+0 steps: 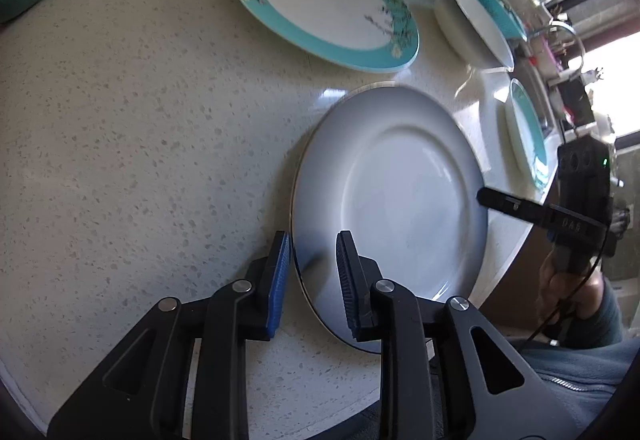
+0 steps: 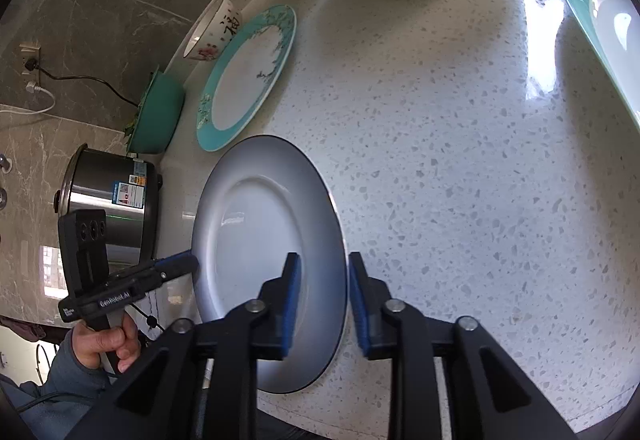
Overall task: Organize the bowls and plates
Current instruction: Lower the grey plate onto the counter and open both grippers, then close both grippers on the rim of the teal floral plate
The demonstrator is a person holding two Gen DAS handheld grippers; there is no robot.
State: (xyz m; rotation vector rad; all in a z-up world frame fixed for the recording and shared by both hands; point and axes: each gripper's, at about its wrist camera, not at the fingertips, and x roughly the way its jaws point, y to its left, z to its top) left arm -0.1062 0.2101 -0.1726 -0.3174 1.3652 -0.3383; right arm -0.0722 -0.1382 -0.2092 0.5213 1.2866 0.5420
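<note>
The white plate (image 1: pixel 394 196) lies flat on the counter (image 1: pixel 140 112), its opposite rims between the fingers of both grippers. The left gripper (image 1: pixel 312 280) and right gripper (image 2: pixel 324 304) each straddle a rim, jaws apart, seemingly not yet clamped. It is glossy, dark-edged, shallow.

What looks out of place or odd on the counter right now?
Nothing is spilled or broken. The white plate sits flat near the counter edge, with the left gripper and right gripper open, straddling opposite rims.
</note>
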